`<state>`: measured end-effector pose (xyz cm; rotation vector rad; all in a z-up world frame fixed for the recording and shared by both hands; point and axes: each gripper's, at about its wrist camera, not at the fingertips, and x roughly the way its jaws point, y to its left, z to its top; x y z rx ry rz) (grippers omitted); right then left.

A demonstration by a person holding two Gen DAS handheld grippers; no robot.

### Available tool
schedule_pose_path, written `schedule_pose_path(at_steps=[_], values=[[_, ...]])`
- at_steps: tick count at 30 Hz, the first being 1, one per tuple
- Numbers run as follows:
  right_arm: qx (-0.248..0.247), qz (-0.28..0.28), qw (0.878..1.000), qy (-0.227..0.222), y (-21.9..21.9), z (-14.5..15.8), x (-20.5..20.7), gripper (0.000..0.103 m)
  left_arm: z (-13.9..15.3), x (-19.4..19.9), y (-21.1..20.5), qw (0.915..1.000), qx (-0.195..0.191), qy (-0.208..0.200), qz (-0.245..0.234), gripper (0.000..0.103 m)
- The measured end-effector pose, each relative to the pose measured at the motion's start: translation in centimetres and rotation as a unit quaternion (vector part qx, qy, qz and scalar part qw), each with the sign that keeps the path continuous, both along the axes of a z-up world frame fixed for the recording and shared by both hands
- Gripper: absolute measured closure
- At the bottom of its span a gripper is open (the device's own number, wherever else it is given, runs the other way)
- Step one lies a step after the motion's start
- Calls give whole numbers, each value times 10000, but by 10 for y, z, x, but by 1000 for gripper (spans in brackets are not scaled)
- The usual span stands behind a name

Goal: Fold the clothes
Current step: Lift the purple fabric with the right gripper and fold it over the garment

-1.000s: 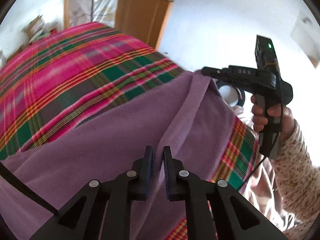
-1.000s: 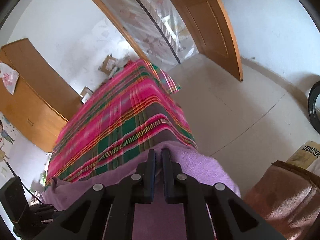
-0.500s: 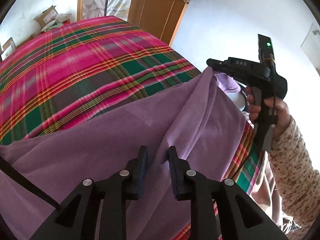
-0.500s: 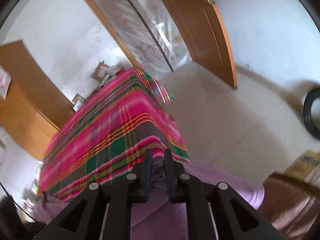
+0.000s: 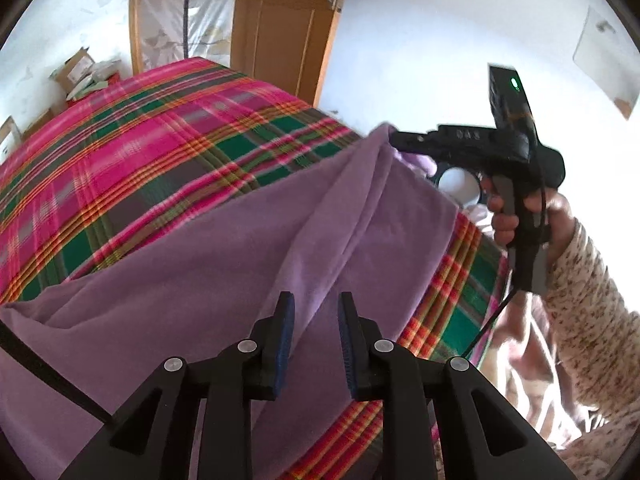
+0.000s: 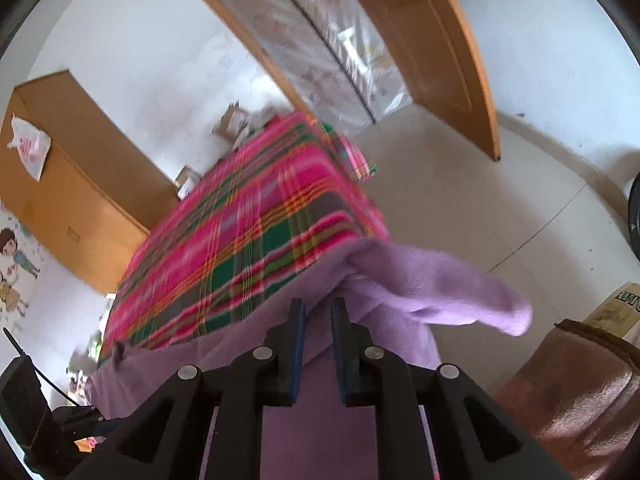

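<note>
Home bedroom: a bed (image 5: 120, 168) under a plaid cover stood beside a wooden wardrobe (image 6: 76, 184) and door (image 6: 448, 52).

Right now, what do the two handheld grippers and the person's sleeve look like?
The left gripper is matte black, with angular open-frame fingers, silver pivot screws and ridged blue pads; a black cable runs beside it. The right gripper matches. Seen from the left wrist, it has a pistol handle, white lettering, an upright black box with a green light and a trailing black cable. The sleeve is cream knit, speckled brown.

left gripper (image 5: 312, 312) – black, blue pads, silver screws | right gripper (image 6: 318, 316) – same | sleeve (image 5: 588, 300) – cream, brown-speckled knit
</note>
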<state>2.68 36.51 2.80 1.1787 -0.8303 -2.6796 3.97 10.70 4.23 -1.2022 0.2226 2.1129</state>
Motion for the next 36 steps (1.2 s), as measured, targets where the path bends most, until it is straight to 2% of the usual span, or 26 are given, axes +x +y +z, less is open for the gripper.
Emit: schedule_pose_path(at_steps=[5,10,17,21,27,31,36], values=[[165,3,9998,-90,-7,0,-25,88,-12,-4,1,9996,-249,-18,98,80],[310,-15,9995,-90,-15,1,-42,88,-14,-10,-7,9995,-199,-69,233,80],[-119,-298,9995,83,1,5,-25,87,-17,-12,-11,9993,-214,-104,283,80],[-316,-406,9987,59,10,4,-5,74,-16,-10,-13,9993,-217,-75,298,80],[-239,-151,9995,-144,1,-7,-7,72,-17,-10,-14,9993,-217,-80,301,80],[181,48,9997,-135,-15,-3,-19,68,-18,-9,-15,9993,-195,-98,318,80],[49,-18,9999,-125,-14,-1,-31,68,-19,-8,-15,9993,-199,-86,313,80]])
